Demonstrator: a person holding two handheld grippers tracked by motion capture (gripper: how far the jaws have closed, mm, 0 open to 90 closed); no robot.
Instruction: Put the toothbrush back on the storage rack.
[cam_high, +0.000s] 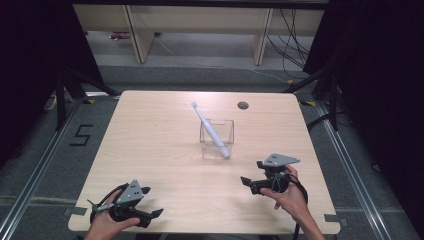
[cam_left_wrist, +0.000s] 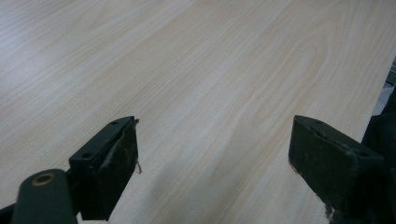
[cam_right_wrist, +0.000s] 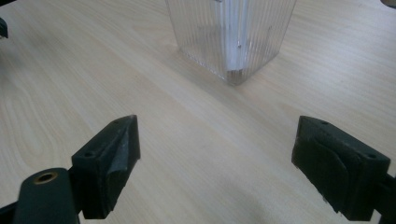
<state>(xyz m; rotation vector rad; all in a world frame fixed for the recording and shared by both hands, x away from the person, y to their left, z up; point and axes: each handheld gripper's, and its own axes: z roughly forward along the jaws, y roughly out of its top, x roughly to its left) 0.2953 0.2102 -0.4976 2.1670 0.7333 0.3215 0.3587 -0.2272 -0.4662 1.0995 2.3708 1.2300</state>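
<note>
A clear ribbed plastic cup (cam_high: 217, 138) stands near the middle of the wooden table (cam_high: 150, 150), with a white toothbrush-like stick (cam_high: 207, 126) leaning in it, its top tilted to the far left. The right gripper view shows the same cup (cam_right_wrist: 233, 37) close ahead. My right gripper (cam_high: 253, 174) is open, low over the table to the cup's near right. My left gripper (cam_high: 151, 202) is open near the front left edge, above bare wood. Nothing lies between either gripper's jaws.
A round cable hole (cam_high: 243, 105) sits in the table's far right part. Beyond the table stand wooden furniture legs (cam_high: 140, 35) and loose cables (cam_high: 292, 45) on the floor. A "5" mark (cam_high: 81, 135) is on the floor at left.
</note>
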